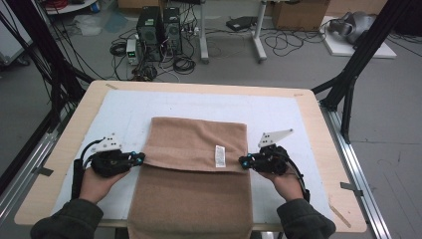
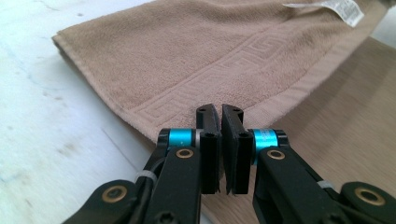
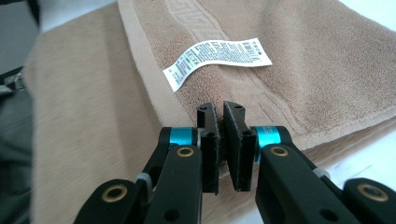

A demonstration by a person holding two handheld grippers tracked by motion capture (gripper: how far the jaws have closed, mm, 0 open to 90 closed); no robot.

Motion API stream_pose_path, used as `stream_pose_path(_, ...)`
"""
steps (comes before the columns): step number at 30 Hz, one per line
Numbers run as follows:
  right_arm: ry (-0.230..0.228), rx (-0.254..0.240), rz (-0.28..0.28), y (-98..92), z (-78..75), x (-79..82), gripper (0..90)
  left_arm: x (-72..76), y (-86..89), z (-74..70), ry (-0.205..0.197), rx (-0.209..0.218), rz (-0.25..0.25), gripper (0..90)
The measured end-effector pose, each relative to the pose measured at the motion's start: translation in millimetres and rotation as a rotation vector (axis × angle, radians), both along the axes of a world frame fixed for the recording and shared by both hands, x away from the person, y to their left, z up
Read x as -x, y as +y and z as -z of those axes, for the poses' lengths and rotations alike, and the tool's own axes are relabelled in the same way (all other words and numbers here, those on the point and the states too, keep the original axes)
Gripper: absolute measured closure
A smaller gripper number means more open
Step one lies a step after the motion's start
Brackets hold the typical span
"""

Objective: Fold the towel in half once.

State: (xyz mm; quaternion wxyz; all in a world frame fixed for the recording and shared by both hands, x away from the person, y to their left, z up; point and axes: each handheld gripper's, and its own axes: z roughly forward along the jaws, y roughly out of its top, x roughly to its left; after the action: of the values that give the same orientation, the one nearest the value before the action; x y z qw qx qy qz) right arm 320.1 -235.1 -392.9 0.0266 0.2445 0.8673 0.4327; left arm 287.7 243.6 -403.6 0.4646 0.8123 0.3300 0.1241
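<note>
I had left gripper [image 1: 141, 158] and right gripper [image 1: 242, 161] clenched on the brown towel's [image 1: 198, 144] folded edge, opposite ends, fold line running between them.

From my seat I look down on a wooden table [image 1: 318, 124] with rounded corners, most of its top covered by a white mat [image 1: 199, 104]. Metal rails [image 1: 358, 169] run along both long sides, with black struts [image 1: 370, 40] rising at the far corners. Beyond it the floor [image 1: 298, 74] is grey and crossed by loose black cables [image 1: 283, 42]. Two black computer towers [image 1: 160, 32] stand on the floor at the far left of centre, a small white box [image 1: 132, 51] beside them. A grey desk leg [image 1: 259, 32] on a foot stands to their right, cardboard boxes [image 1: 298, 15] behind it. The light is even and cool.
</note>
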Motion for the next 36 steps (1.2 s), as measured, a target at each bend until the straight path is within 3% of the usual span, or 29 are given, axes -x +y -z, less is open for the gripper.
stream_pose_path(4,-0.004,-0.016,-0.041,-4.5,-3.7,29.1,85.3,34.3,3.7,-2.0,-0.008,-0.008,0.059,85.4)
stream_pose_path(7,-0.006,-0.002,-0.102,-5.4,-6.4,53.4,85.4,60.8,6.9,-3.4,-0.012,0.001,0.085,85.5)
stream_pose_path(11,0.034,-0.029,-0.186,-4.1,-7.3,81.1,79.6,92.4,6.8,1.0,-0.004,-0.002,0.137,85.0)
stream_pose_path(13,0.03,-0.014,-0.183,-4.5,-6.1,85.2,68.4,98.6,4.0,2.9,0.003,-0.013,0.154,71.9)
stream_pose_path(14,0.035,-0.017,-0.172,-5.6,-5.6,83.6,67.7,99.2,2.2,3.4,-0.002,-0.015,0.157,67.0)
stream_pose_path(20,0.017,-0.034,-0.075,-10.8,-5.7,55.6,58.8,78.3,-3.8,1.7,-0.019,-0.028,0.137,55.8)
stream_pose_path(24,-0.014,-0.008,-0.029,-7.4,-4.7,33.8,52.0,54.2,-3.5,1.6,-0.024,-0.026,0.091,48.1)
stream_pose_path(28,-0.022,0.024,0.023,-4.5,-0.7,10.0,46.5,27.3,-6.3,2.8,-0.016,-0.019,0.062,46.5)
stream_pose_path(33,-0.034,0.031,0.069,-2.2,3.4,-18.9,40.2,-8.1,-7.1,8.7,-0.002,-0.008,-0.022,41.6)
stream_pose_path(36,-0.041,0.034,0.102,-2.3,6.2,-33.9,37.0,-28.9,-8.7,13.9,0.01,-0.037,-0.075,39.5)
